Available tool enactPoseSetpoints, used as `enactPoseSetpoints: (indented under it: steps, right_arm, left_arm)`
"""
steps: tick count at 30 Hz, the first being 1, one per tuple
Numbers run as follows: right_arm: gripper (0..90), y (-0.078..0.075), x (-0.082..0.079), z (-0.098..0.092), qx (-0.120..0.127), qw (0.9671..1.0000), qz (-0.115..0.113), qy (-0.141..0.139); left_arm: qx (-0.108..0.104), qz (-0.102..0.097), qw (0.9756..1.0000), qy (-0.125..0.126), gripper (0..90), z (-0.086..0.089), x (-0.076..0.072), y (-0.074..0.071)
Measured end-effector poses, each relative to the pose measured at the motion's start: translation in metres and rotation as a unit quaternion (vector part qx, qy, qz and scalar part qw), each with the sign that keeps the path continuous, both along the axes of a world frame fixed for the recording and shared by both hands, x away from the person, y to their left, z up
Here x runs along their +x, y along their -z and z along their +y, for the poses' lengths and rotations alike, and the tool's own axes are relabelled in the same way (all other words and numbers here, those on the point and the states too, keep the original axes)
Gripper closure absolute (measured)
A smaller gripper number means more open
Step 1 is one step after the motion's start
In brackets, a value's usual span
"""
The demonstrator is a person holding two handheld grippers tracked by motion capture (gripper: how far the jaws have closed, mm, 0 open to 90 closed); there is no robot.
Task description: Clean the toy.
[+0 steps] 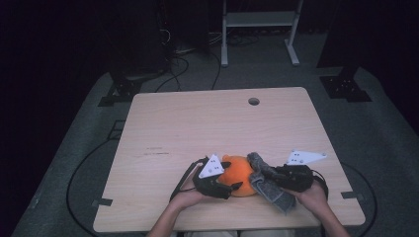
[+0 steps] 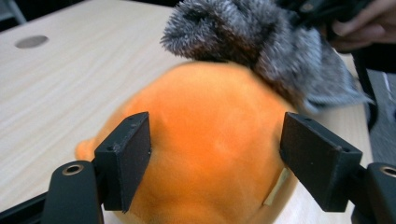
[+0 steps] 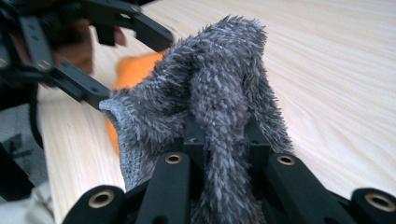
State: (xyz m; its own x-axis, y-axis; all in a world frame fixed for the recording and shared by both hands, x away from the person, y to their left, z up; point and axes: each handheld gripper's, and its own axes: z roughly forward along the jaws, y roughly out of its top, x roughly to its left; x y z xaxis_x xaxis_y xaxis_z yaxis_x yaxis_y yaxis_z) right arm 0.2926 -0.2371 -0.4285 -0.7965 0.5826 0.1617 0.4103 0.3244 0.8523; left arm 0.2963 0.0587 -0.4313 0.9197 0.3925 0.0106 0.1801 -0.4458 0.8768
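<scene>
Two grippers are sitting low in the middle of the high view, near the front edge of the table (image 1: 207,118). Your left gripper (image 1: 232,190) is on the orange plush toy (image 1: 239,174), and your right gripper (image 1: 269,174) has the grey fuzzy sock (image 1: 272,190), which drapes just right of the toy and touches it.

Left gripper view next: your jaws sit about halfway open on either side of the toy (image 2: 210,154), which fills the lower middle, and I can't tell if the pads really press it. The sock (image 2: 261,42) lies across the top right.

Right gripper view: your jaws are clamped tight on the sock (image 3: 219,98) in the centre, with a bit of toy (image 3: 133,70) at the upper left.
</scene>
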Motion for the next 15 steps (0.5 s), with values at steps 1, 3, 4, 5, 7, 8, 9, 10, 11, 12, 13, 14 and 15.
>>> enactPoseSetpoints:
  steps: [1,3,4,5,7,8,9,10,11,12,13,14,15]
  right_arm:
    - [76.1,0.001,-0.001,-0.003,-0.003,1.0,0.002,0.002]
    - [76.0,0.004,-0.002,-0.007,-0.009,0.9999,0.006,0.006]
    - [76.1,0.005,-0.004,-0.01,-0.016,0.9998,0.008,0.01]
    - [76.1,0.005,-0.004,-0.012,-0.02,0.9997,0.008,0.012]
    - [76.0,0.007,-0.006,-0.018,-0.033,0.9992,0.013,0.018]
    - [76.0,0.008,-0.007,-0.021,-0.038,0.999,0.013,0.02]
    - [76.0,0.009,-0.008,-0.025,-0.039,0.9989,0.015,0.022]
    - [76.0,0.01,-0.009,-0.03,-0.039,0.9988,0.016,0.026]
    - [76.0,0.01,-0.009,-0.035,-0.038,0.9987,0.016,0.029]
    - [76.0,0.01,-0.01,-0.04,-0.038,0.9986,0.016,0.034]
    - [75.9,0.01,-0.011,-0.044,-0.037,0.9984,0.017,0.039]
    - [75.9,0.01,-0.011,-0.049,-0.036,0.9983,0.016,0.043]
    - [75.9,0.009,-0.012,-0.053,-0.036,0.9981,0.015,0.048]
  left_arm:
    - [0.002,0.001,1.0,0.005,25.5,0.0,0.0,-0.001]
    - [0.007,0.005,0.9999,0.01,25.5,0.002,0.0,-0.001]
    - [0.008,0.006,0.9999,0.011,25.5,0.003,0.0,-0.001]
    - [0.008,0.009,0.9999,0.011,25.5,0.004,0.0,-0.001]
    - [0.013,0.011,0.9998,0.011,25.4,0.007,0.001,-0.003]
    - [0.013,0.011,0.9998,0.01,25.4,0.008,0.001,-0.004]
    - [0.011,0.011,0.9998,0.012,25.4,0.009,0.001,-0.005]
    - [0.011,0.01,0.9998,0.013,25.0,0.01,0.001,-0.007]
    - [0.007,0.009,0.9999,0.013,24.7,0.01,0.001,-0.009]
    - [0.005,0.008,0.9999,0.014,24.5,0.009,0.002,-0.012]
    - [0.002,0.007,0.9998,0.018,24.2,0.007,0.002,-0.014]
    - [-0.001,0.004,0.9998,0.02,23.9,0.005,0.002,-0.016]
    - [0.0,0.003,0.9997,0.024,22.8,0.003,0.003,-0.018]
